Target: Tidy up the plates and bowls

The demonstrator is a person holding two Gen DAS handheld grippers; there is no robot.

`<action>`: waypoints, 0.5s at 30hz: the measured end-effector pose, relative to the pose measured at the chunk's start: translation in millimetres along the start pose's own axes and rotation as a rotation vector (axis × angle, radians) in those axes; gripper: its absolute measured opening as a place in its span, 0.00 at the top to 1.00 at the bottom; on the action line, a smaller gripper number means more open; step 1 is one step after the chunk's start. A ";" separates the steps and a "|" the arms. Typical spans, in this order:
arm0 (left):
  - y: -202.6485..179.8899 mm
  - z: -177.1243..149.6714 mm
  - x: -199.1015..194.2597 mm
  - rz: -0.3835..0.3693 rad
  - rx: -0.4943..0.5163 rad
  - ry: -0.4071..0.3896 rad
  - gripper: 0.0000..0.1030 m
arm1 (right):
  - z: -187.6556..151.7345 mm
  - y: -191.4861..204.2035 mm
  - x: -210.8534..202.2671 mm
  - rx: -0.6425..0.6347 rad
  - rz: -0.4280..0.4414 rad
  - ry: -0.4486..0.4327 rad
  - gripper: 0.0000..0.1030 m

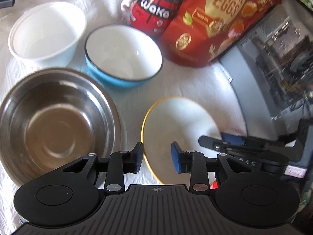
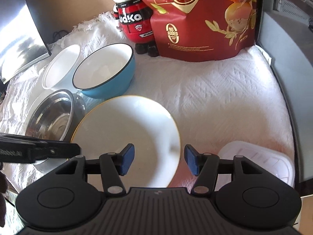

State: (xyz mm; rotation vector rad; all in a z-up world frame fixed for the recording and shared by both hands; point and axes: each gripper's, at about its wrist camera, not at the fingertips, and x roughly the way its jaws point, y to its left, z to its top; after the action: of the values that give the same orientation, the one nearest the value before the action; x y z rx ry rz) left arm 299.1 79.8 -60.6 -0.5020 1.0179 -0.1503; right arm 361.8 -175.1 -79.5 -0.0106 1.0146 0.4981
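I see snack bag [image 2: 197, 19] and bear figure [image 2: 135, 17] behind the bowls | steel bowl [image 1: 56, 121], blue bowl [image 1: 123, 56], white bowl [image 1: 47, 33] hold nothing | plate [image 2: 127, 139] beneath both my grippers | left gripper [image 1: 156, 159], right gripper [image 2: 159, 159] fingers apart

Shiny metal bowl [image 1: 56, 117]; glossy ceramic plate [image 2: 125, 137] (gilt rim); woven white cloth [image 2: 215, 101].
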 end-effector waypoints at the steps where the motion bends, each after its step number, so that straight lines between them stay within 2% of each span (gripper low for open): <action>1: 1.2 2.8 -3.4 -0.004 -0.005 -0.013 0.67 | 0.5 -1.1 -0.4 0.003 -0.003 -0.002 0.44; 4: 5.3 13.7 -12.2 0.000 -0.020 -0.063 0.67 | 6.2 -6.2 -2.3 0.011 -0.010 -0.013 0.44; 8: 15.2 28.4 -19.9 0.044 -0.069 -0.124 0.67 | 21.7 -6.2 -8.0 -0.020 -0.015 -0.058 0.43; 15: 40.7 59.8 -24.4 0.176 -0.189 -0.214 0.67 | 64.9 -0.7 -4.3 -0.054 -0.002 -0.127 0.29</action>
State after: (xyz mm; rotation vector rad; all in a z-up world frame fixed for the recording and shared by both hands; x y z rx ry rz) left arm 332.2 143.8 -35.4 -0.5836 0.8657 0.1552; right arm 412.8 -162.2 -41.2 -0.0273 0.8771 0.5178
